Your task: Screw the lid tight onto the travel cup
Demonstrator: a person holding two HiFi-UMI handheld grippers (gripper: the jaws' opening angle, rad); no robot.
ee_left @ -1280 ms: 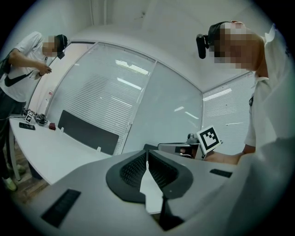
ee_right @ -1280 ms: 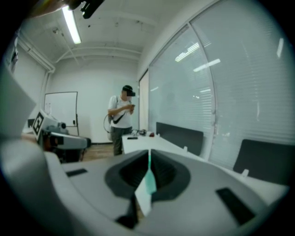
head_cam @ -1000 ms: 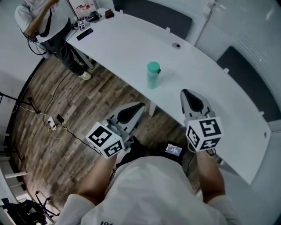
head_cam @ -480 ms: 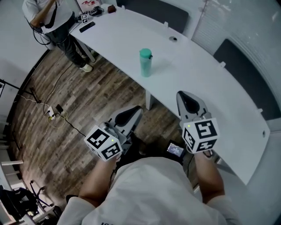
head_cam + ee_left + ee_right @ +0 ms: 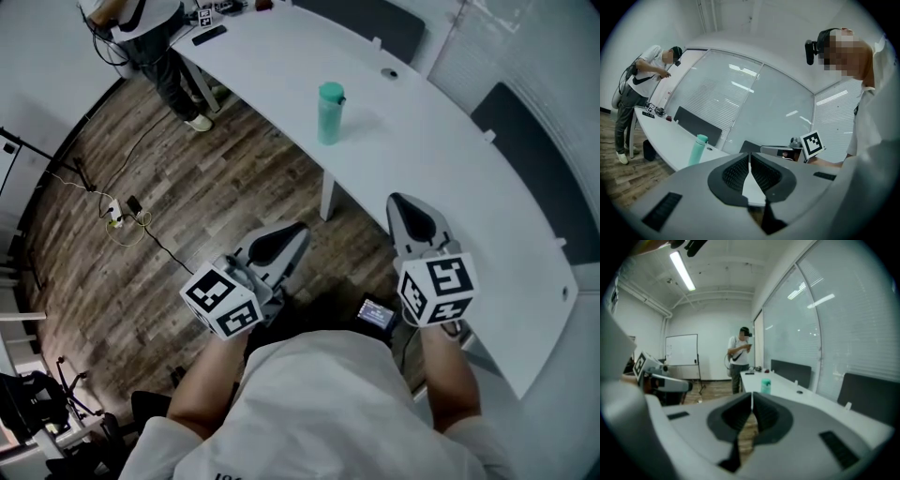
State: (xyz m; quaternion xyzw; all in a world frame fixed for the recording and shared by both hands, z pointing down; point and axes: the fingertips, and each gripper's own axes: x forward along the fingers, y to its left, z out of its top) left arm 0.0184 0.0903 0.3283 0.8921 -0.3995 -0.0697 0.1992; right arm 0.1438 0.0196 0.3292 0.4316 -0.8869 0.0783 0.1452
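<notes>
The teal travel cup (image 5: 330, 112) stands upright with its lid on top, on the white curved table (image 5: 450, 178). It also shows far off in the left gripper view as a slim cup (image 5: 697, 150) and small in the right gripper view (image 5: 766, 385). My left gripper (image 5: 298, 228) is shut and empty, over the wooden floor short of the table's edge. My right gripper (image 5: 398, 199) is shut and empty too, over the table's near edge, well short of the cup. Both sets of jaws (image 5: 749, 155) (image 5: 752, 398) meet with nothing between them.
Another person (image 5: 141, 19) stands at the table's far left end, beside small dark items (image 5: 208, 36). Cables and a power strip (image 5: 117, 216) lie on the wooden floor. Dark chair backs (image 5: 534, 141) line the table's far side, and a small screen (image 5: 378, 314) sits below my right gripper.
The cup now sits farther up the picture, farther from both grippers, which have drawn back from the table. More floor shows. Both pairs of jaws stay shut.
</notes>
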